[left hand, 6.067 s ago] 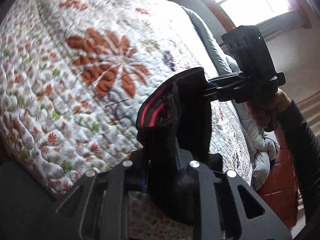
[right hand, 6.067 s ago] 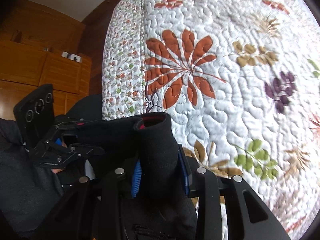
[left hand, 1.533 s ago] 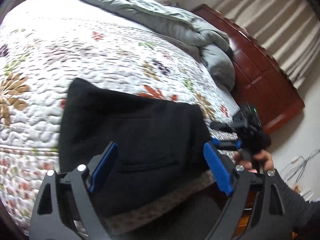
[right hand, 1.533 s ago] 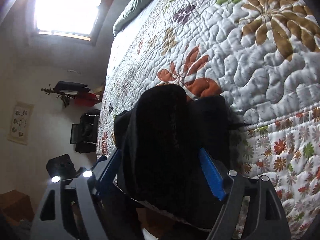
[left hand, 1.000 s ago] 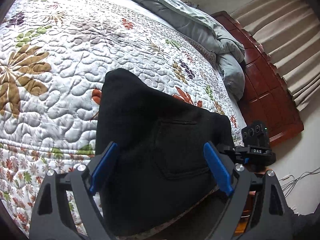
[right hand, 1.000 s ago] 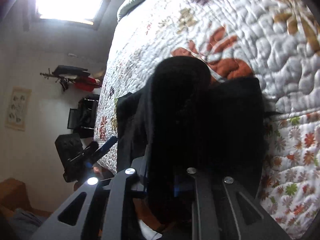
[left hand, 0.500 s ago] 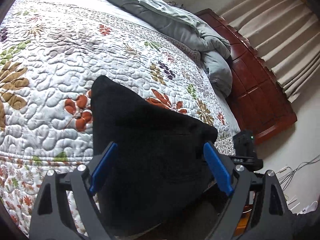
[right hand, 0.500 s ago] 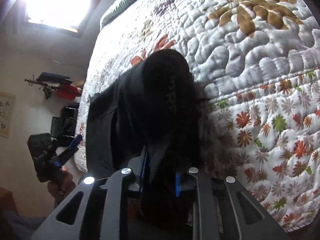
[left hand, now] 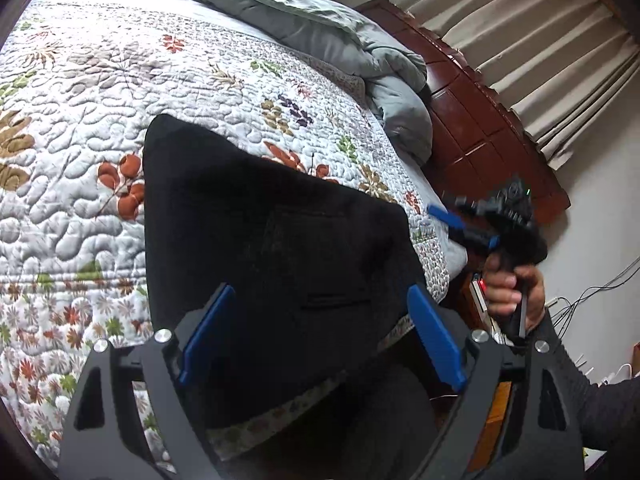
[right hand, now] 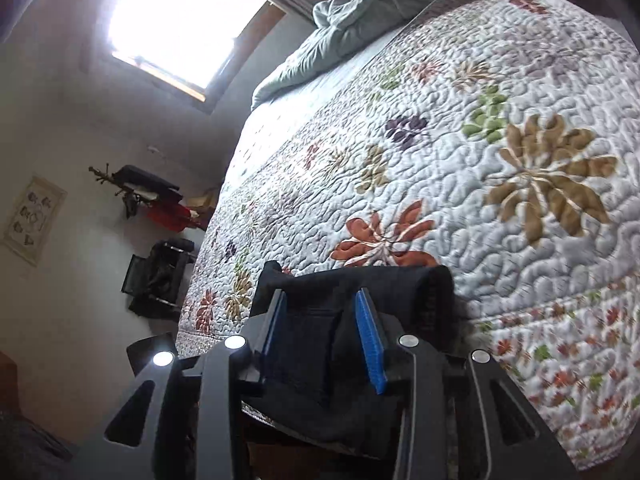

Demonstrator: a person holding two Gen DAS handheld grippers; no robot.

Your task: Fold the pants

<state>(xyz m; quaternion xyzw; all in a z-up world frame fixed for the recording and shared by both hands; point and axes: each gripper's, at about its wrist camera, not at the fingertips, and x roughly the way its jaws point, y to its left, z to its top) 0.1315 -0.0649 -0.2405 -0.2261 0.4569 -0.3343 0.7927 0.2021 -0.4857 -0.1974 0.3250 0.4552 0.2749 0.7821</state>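
The black pants point(left hand: 276, 248) lie folded in a flat bundle on the near edge of the quilted bed point(left hand: 80, 92), partly hanging over the side. My left gripper point(left hand: 320, 300) is open wide just above the bundle, holding nothing. My right gripper point(right hand: 320, 300) is open over the bundle's other end, the pants point(right hand: 360, 292) just beyond its blue pads. The right gripper also shows in the left wrist view point(left hand: 448, 220), held in a hand, off the right of the pants with its jaws apart.
A grey duvet point(left hand: 320, 36) is heaped at the bed's far end beside the dark wooden footboard point(left hand: 492, 136). Curtains point(left hand: 540, 60) hang behind. A window point(right hand: 180, 20), a coat rack point(right hand: 144, 192) and a black chair point(right hand: 160, 276) stand along the wall. Cables point(left hand: 600, 288) lie on the floor.
My right gripper has opened and let go of the pants, and has drawn back to the side. The pants now lie flat on the bed. My left gripper stays open.
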